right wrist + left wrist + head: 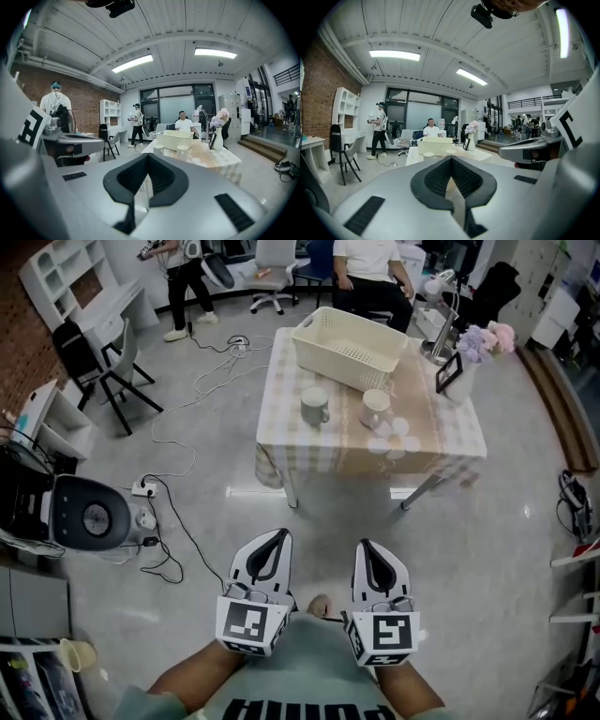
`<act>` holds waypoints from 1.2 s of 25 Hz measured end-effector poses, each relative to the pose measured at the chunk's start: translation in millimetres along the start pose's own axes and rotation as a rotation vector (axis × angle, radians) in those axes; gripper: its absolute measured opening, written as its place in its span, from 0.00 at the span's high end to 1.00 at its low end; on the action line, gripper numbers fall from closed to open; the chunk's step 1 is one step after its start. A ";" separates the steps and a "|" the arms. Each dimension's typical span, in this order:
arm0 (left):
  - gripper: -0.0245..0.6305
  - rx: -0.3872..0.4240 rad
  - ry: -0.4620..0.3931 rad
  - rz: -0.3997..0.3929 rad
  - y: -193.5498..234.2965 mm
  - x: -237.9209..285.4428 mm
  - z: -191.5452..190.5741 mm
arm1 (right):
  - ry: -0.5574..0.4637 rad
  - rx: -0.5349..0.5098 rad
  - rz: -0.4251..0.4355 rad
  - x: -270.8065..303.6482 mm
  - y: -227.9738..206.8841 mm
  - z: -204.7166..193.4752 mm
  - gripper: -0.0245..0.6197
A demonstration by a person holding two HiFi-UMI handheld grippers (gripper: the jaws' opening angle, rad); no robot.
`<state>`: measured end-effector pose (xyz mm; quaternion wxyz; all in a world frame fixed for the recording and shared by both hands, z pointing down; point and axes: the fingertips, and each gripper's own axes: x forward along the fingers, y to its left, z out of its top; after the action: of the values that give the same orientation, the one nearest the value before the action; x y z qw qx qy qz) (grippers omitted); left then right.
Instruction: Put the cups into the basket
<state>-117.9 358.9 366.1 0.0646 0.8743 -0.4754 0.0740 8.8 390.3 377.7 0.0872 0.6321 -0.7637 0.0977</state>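
Observation:
A cream basket (349,348) stands at the far side of a checked-cloth table (441,442). In front of it are two cups: a grey-green mug (314,406) and a pale pink mug (375,407). Both grippers hang low over the floor, well short of the table. My left gripper (280,534) and right gripper (364,544) are side by side, each shut with nothing between its jaws. The left gripper view shows the shut tips (451,158) pointing at the distant basket (435,146). The right gripper view shows its tips (147,155) below the mugs (182,150) and basket (176,138).
A vase of flowers (483,343) and a picture frame (448,371) stand at the table's right end. A person (370,268) sits behind the table. Cables and a power strip (142,489) lie on the floor at left, near a black chair (98,367).

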 end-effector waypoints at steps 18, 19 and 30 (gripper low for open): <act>0.95 -0.007 -0.004 -0.039 27.5 112.2 16.2 | 0.078 0.011 -0.014 93.0 -48.1 5.4 0.95; 0.95 -0.006 -0.001 -0.044 32.3 121.2 18.2 | 0.079 0.007 -0.015 101.6 -50.0 8.3 0.95; 0.95 0.028 -0.020 -0.148 81.0 205.7 47.8 | 0.090 0.013 -0.114 181.9 -65.7 43.4 0.95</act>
<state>-72.4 137.5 361.9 0.0532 0.9086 -0.4089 0.0668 39.2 194.6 385.1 0.1226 0.6703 -0.7210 0.1259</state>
